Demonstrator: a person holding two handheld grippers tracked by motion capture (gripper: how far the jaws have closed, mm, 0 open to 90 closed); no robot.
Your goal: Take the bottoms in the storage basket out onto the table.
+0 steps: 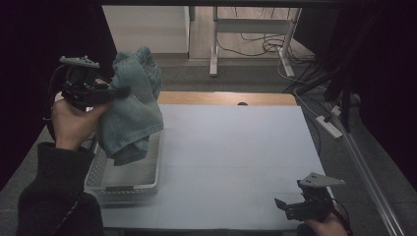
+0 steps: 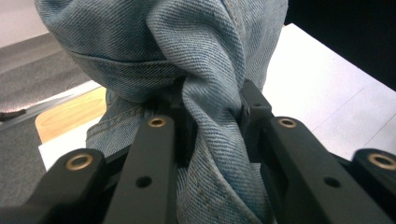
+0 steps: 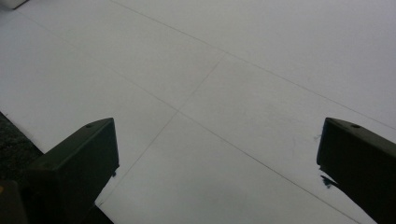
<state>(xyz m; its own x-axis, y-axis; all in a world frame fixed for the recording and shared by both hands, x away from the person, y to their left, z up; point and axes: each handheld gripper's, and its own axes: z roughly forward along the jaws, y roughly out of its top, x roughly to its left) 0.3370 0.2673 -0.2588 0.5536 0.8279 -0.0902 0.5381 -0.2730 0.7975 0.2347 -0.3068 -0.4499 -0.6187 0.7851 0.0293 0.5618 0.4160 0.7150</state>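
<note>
Hanging from the left hand-held gripper (image 1: 114, 92), the denim garment (image 1: 132, 110) is lifted above the white basket (image 1: 129, 178) that stands at the left side of the surface (image 1: 236, 162), and its lower end hangs just over the basket's rim. In the left gripper view the jaws are clenched on a thick twisted bunch of the denim garment (image 2: 210, 93), with cloth swelling out above and below the pinch. The right hand-held gripper (image 1: 285, 206) rests near the front right corner of the surface, well apart from the cloth, and in the right gripper view its jaws stand wide and released with nothing between them. I judge that the denim is soft and limp but rather heavy for cloth, so it will sag and swing from one hold and will not keep any shape. It is not fragile, and its rough weave should not slip easily. A hold on a bunch is secure for carrying, but for spreading it flat, I think a seam or a hem edge is the better place, with the second hand-held gripper taking another edge.
</note>
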